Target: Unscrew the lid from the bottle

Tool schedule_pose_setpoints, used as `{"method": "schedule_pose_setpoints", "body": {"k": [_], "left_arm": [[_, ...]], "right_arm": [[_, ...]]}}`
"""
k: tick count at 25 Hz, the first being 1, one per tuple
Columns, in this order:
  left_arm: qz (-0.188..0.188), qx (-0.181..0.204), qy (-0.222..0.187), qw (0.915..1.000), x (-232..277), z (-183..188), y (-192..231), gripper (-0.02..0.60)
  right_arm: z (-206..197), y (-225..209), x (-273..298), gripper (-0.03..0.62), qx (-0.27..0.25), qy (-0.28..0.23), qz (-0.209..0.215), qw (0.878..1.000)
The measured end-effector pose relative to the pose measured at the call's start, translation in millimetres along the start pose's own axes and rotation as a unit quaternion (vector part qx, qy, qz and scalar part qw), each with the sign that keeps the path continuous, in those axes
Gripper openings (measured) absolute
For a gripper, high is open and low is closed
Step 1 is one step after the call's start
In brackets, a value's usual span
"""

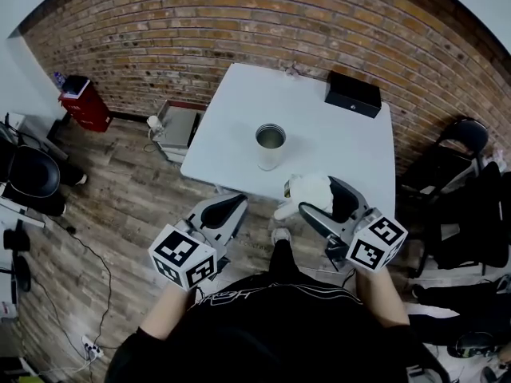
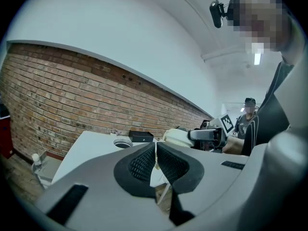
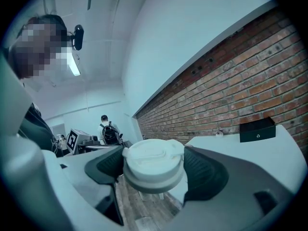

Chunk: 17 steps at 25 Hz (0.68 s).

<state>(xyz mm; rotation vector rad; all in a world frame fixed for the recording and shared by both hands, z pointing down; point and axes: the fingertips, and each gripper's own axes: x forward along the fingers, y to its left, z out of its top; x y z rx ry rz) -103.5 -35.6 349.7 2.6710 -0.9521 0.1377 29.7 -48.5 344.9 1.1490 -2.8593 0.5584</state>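
One white lid [image 3: 153, 163], round with a raised tab, sits clamped in the right gripper's [image 1: 315, 199] jaws by the table's [image 1: 343, 138] near edge, well apart from the open bottle [image 1: 270, 145] standing mid-table, seemingly metal-rimmed, while the left gripper [image 2: 155, 160] is closed, empty.

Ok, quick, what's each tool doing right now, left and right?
Left tool: closed, nothing in it.
Right tool: closed on the white lid.
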Motion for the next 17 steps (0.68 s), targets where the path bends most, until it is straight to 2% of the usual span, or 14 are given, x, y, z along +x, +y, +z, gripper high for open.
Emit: {"method": "schedule_pose_setpoints", "body": {"k": [17], "left_arm": [[-0.009, -0.005, 0.004, 0.9999, 18.6, 2.0, 11.0, 0.037]], "right_arm": [[8.6, -9.4, 8.6, 0.388, -0.013, 0.001, -0.001, 1.0]]}}
